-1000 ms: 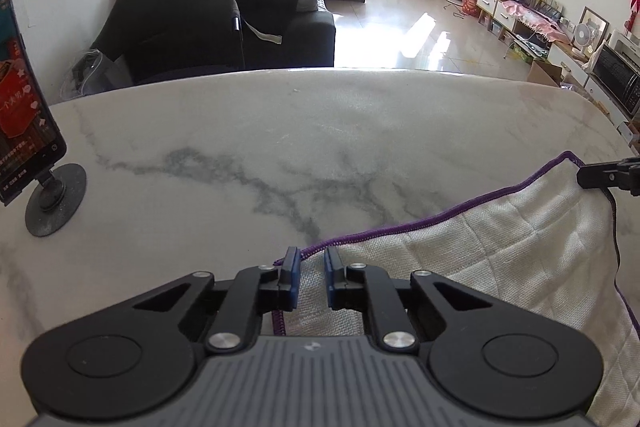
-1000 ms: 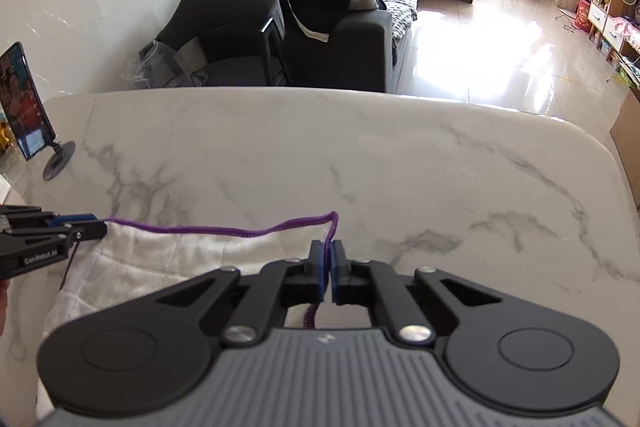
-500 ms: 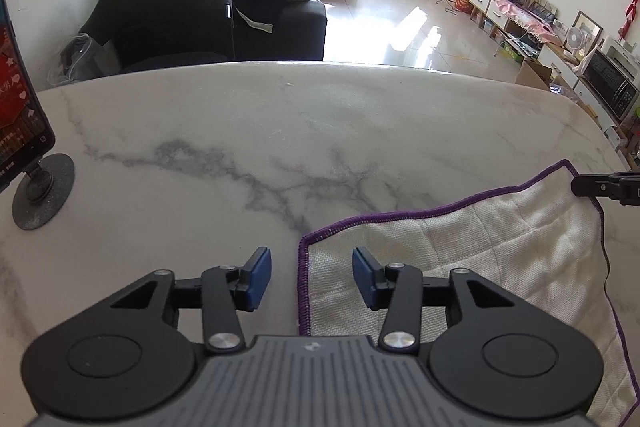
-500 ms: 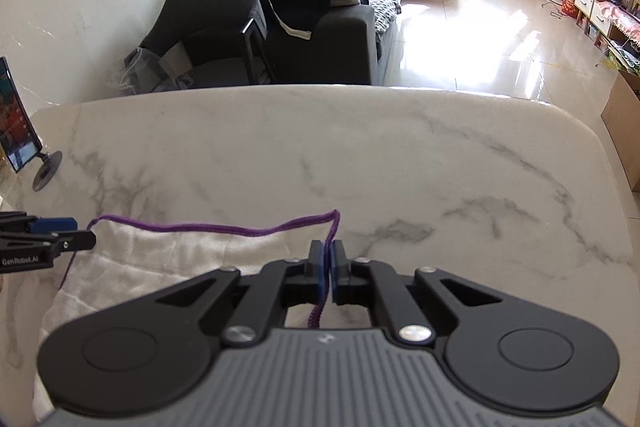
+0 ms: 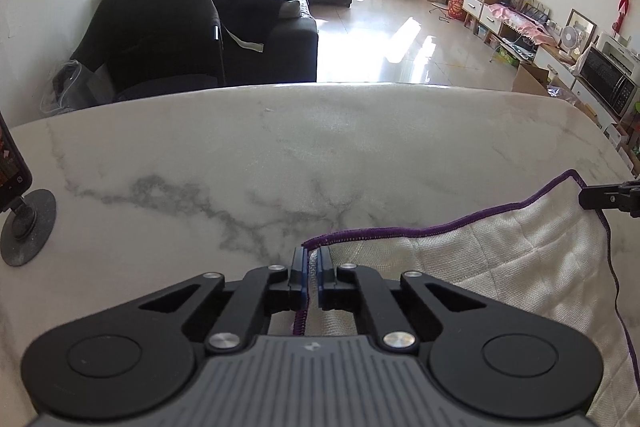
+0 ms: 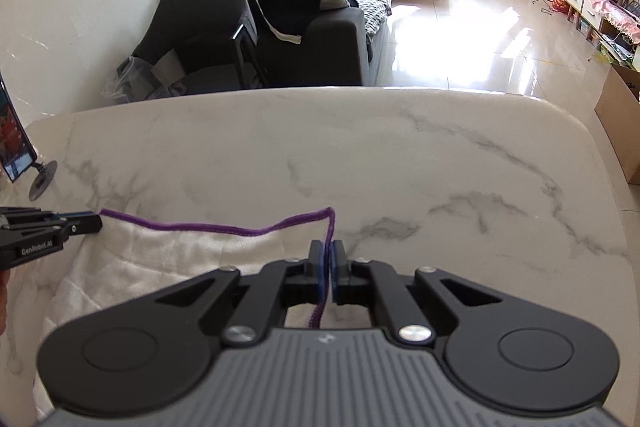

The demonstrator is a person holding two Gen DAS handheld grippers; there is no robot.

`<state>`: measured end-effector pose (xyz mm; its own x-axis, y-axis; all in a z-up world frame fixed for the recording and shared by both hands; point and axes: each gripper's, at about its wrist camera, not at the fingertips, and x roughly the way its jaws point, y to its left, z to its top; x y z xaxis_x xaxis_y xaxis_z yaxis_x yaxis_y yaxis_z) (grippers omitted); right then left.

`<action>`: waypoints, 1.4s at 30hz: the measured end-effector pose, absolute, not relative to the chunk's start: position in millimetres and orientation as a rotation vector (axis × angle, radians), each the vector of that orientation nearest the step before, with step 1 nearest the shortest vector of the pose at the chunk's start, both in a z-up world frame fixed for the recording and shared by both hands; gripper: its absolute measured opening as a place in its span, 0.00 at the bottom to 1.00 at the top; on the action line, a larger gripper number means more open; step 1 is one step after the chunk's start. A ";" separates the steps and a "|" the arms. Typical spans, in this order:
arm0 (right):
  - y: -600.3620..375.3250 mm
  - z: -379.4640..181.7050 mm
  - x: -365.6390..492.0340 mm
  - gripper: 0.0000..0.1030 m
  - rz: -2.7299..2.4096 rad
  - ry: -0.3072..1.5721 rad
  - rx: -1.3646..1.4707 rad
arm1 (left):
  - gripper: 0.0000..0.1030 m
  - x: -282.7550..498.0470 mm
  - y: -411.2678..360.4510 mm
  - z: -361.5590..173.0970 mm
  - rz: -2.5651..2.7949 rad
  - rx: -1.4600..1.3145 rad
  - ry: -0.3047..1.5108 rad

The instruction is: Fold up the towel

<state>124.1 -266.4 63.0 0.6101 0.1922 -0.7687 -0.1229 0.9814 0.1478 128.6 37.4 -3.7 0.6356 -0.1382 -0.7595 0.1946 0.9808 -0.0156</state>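
Observation:
A white towel (image 5: 500,259) with purple trim lies on the marble table (image 5: 280,155), partly lifted at its far edge. My left gripper (image 5: 311,257) is shut on the towel's left purple edge, close to the far left corner. In the right wrist view the towel (image 6: 180,259) spreads to the left, and my right gripper (image 6: 328,255) is shut on its right purple edge near the far right corner. Each gripper shows in the other's view: the right gripper (image 5: 592,197) at the towel's right corner, the left gripper (image 6: 80,225) at its left corner.
A phone on a round stand (image 5: 16,187) is at the table's left edge, also visible as the phone stand (image 6: 24,163) in the right wrist view. Beyond the table's far edge are a dark sofa (image 5: 200,39) and a sunlit floor. A cardboard box (image 6: 624,115) stands right of the table.
My left gripper was shut a second ago, stood open beside the towel's edge half a second ago, and is shut on that edge again. The right gripper kept its hold.

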 end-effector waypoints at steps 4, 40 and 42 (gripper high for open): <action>-269.2 62.0 127.9 0.03 0.160 0.890 0.082 | 0.04 139.0 29.0 -1.2 -0.181 0.073 0.834; -256.4 65.9 37.3 0.39 0.217 0.916 0.059 | 0.56 38.6 63.9 0.2 -0.176 0.051 0.949; -252.6 65.5 28.7 0.39 0.228 0.917 0.046 | 0.56 28.8 66.1 -0.7 -0.175 0.050 0.950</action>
<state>28.7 -252.6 65.5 0.5859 0.2148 -0.7814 -0.1755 0.9750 0.1364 28.8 66.1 -0.7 0.5687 -0.1267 -0.8127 0.1704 0.9848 -0.0343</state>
